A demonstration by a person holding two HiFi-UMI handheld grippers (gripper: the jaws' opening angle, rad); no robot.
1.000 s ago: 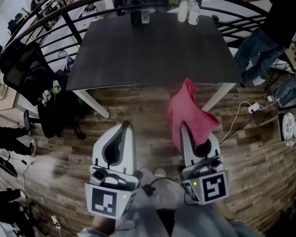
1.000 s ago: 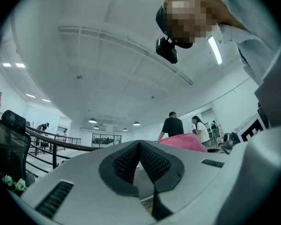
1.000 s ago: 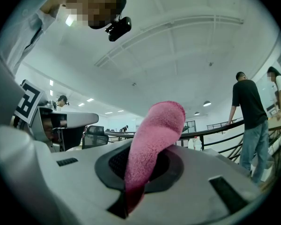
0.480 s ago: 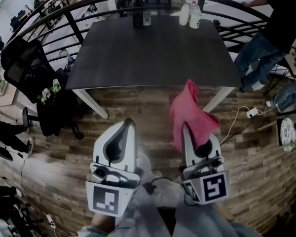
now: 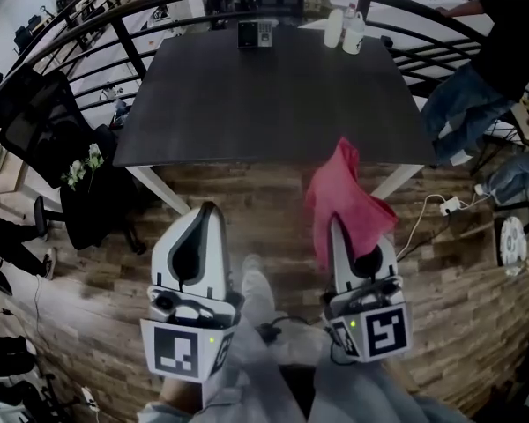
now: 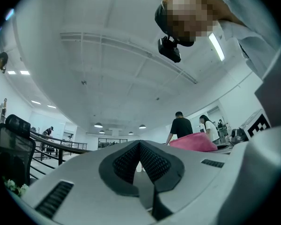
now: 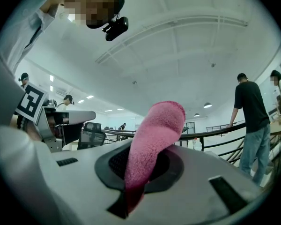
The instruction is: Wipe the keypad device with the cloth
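The right gripper [image 5: 337,229] has its jaws pinched on the cloth [image 5: 346,192]. In the right gripper view the dark pads [image 7: 165,162] clamp the cloth's lower end, and the rest stands up toward 12 o'clock as a rounded tongue. The cloth is pink and fuzzy like terry. In the head view it is bunched and creased, flopping over the gripper's tip toward 1 o'clock, with a fold hanging at 3 o'clock.

The left gripper [image 5: 204,211], at 9 o'clock of the right one, has its jaws pressed together at the tips with nothing between them. Both grippers are held above the wooden floor [image 5: 247,192], short of the near edge of the table [image 5: 273,95].

The dark table lies at 12 o'clock of the grippers. The keypad device [image 5: 252,33] stands at its far edge, well apart from the cloth. It is small and dark, with a paler panel on its right half; its keys are too small to make out. Two white bottles [image 5: 345,26] stand at 3 o'clock of it. A black office chair [image 5: 31,122] sits at 9 o'clock of the table, and a person [image 5: 489,60] leans on the railing [image 5: 123,25] at 2 o'clock.
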